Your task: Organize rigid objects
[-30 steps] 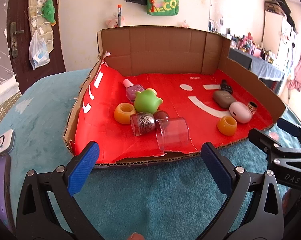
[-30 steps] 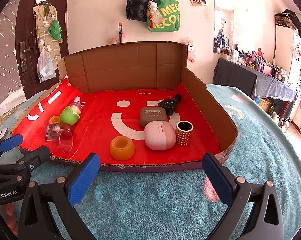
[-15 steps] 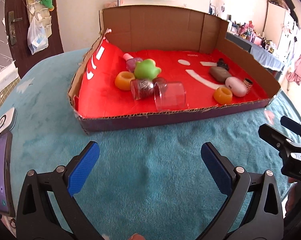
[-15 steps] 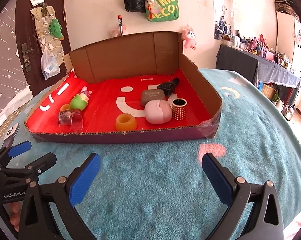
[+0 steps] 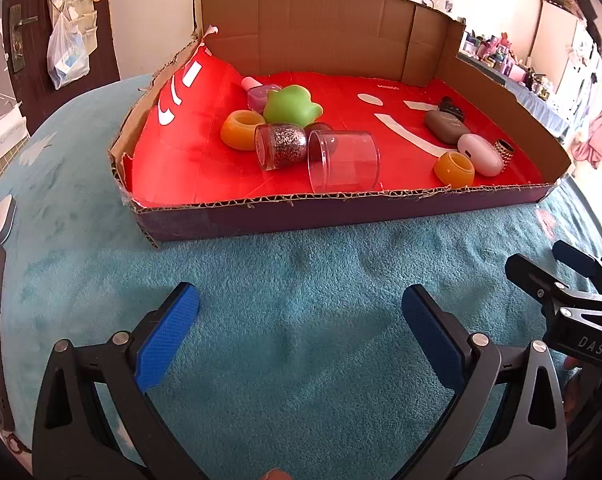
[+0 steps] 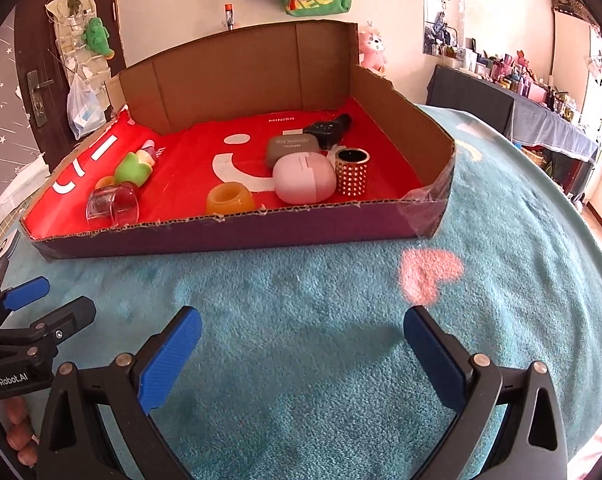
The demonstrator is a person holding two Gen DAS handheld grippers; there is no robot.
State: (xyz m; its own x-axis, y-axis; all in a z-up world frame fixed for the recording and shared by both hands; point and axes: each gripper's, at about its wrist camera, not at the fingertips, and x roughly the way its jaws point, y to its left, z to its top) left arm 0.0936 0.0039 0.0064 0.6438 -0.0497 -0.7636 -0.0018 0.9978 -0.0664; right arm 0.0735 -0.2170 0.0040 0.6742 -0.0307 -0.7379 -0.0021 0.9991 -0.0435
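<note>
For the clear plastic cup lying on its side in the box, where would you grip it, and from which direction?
Grip the clear cup across its round wall near the middle, coming down from above over the box's low front wall. It lies on its side with the open mouth towards the glitter jar, which sits close against that end, so a rim grip looks crowded. The open left gripper is nearer.

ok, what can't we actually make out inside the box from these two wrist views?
- Dark round item, left wrist: mostly behind the glitter jar and the clear cup.
- Pink bottle, left wrist: body hidden by the green toy.
- Left orange ring, right wrist: only a sliver shows behind the clear cup.
- Black gadget, right wrist: partly behind the grey case; type unclear.
</note>
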